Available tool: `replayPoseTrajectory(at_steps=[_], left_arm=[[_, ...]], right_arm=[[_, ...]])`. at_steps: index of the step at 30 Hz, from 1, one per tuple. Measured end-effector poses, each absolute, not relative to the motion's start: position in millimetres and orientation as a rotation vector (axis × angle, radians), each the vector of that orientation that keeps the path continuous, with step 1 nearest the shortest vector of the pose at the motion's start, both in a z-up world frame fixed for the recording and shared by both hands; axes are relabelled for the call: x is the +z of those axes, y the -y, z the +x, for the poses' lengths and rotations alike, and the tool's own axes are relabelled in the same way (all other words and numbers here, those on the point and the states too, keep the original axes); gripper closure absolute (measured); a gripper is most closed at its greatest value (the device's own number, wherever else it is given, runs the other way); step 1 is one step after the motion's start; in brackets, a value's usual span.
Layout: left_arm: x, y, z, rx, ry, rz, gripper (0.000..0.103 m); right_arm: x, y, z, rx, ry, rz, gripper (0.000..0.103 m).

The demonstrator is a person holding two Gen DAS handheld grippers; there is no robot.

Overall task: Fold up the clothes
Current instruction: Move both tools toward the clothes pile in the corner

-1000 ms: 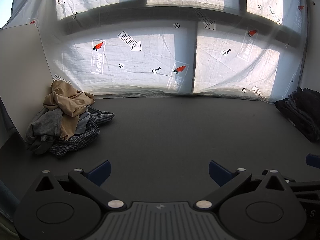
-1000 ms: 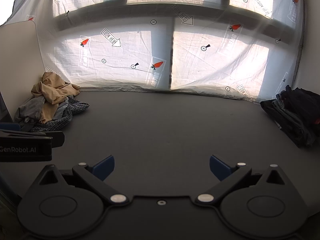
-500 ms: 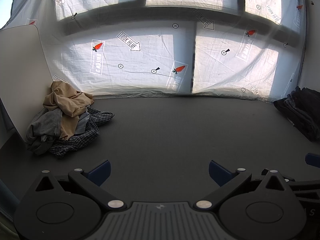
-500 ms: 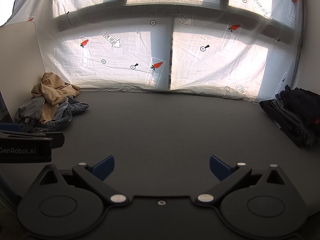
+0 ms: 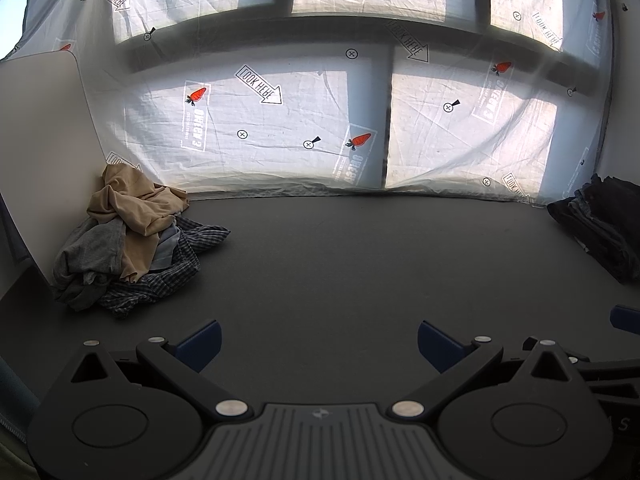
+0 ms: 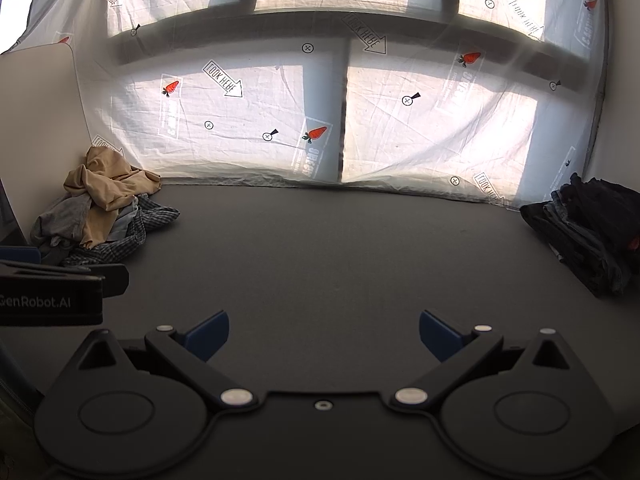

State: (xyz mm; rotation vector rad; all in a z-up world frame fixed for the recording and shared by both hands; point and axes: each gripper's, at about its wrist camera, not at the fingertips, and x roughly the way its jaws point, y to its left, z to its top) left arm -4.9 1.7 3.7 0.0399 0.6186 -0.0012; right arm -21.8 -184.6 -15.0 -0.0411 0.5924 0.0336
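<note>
A heap of unfolded clothes [image 5: 128, 240] [image 6: 100, 212] lies at the far left of the dark table: a tan garment on top, grey and checked ones beneath. A stack of dark folded clothes [image 5: 600, 224] [image 6: 592, 232] sits at the far right. My left gripper [image 5: 318, 344] hovers low over the near middle of the table, open and holding nothing. My right gripper [image 6: 324, 334] is beside it, also open and empty. In the right wrist view the left gripper's body [image 6: 52, 292] shows at the left edge. A blue tip of the right gripper [image 5: 624, 318] shows in the left wrist view.
The dark grey table [image 5: 340, 260] [image 6: 340, 248] stretches between the two piles. A white printed sheet [image 5: 280, 120] [image 6: 420, 120] hangs along the back edge. A pale upright panel [image 5: 44, 132] closes the left side, just behind the heap.
Both views have shifted very slightly; the grippers stay open and the clothes have not moved.
</note>
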Motion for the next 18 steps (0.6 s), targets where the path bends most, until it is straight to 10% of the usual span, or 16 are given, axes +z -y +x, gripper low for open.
replayPoseTrajectory(at_steps=[18], left_arm=[[2.6,-5.6,-3.4,0.009,-0.643,0.054,0.000]], right_arm=[[-23.2,180.4,-17.5,0.028,-0.612,-0.031,0.000]])
